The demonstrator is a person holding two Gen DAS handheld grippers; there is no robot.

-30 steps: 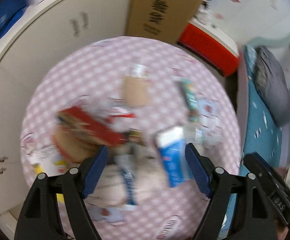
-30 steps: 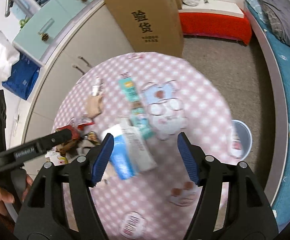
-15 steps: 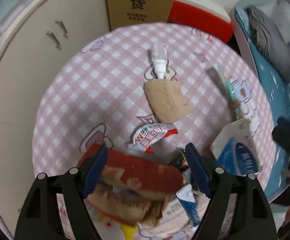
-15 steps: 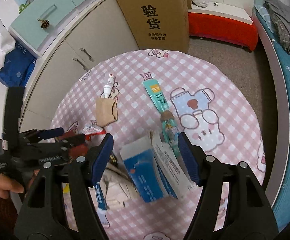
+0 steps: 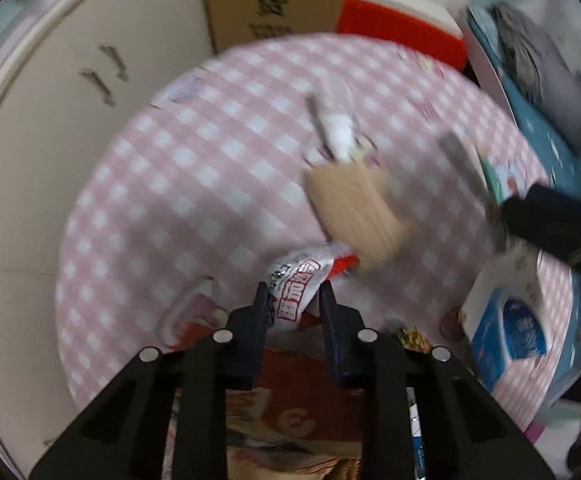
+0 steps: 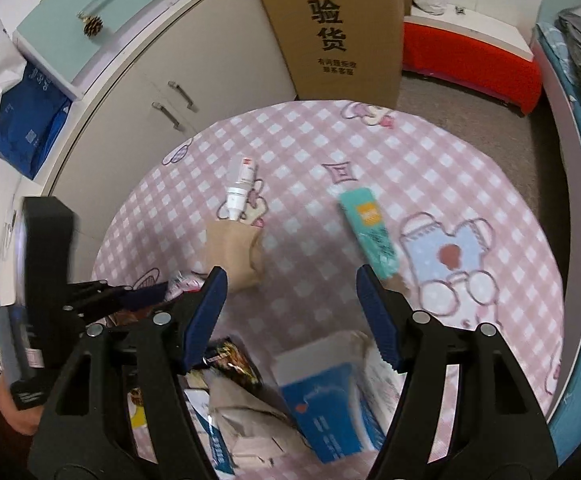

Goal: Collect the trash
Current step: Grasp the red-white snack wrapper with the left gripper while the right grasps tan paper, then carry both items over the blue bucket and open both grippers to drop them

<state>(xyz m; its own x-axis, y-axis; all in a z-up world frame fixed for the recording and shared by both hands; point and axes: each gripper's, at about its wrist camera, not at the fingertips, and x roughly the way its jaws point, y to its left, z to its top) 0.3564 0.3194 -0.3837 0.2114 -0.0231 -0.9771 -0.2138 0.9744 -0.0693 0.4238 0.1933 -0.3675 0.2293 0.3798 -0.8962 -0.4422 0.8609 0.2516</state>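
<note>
While clamped, the snack wrapper (image 5: 304,280) sits between left fingers (image 5: 260,308).

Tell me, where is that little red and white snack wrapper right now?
In the left wrist view, the red and white snack wrapper is pinched in the left hand-held gripper, just in front of the tan paper bag on the pink checked table.

Left gripper (image 5: 293,300) jaws apparently pinched nearly closed, view blurred, right gripper (image 6: 292,312) jaws spread wide
</note>
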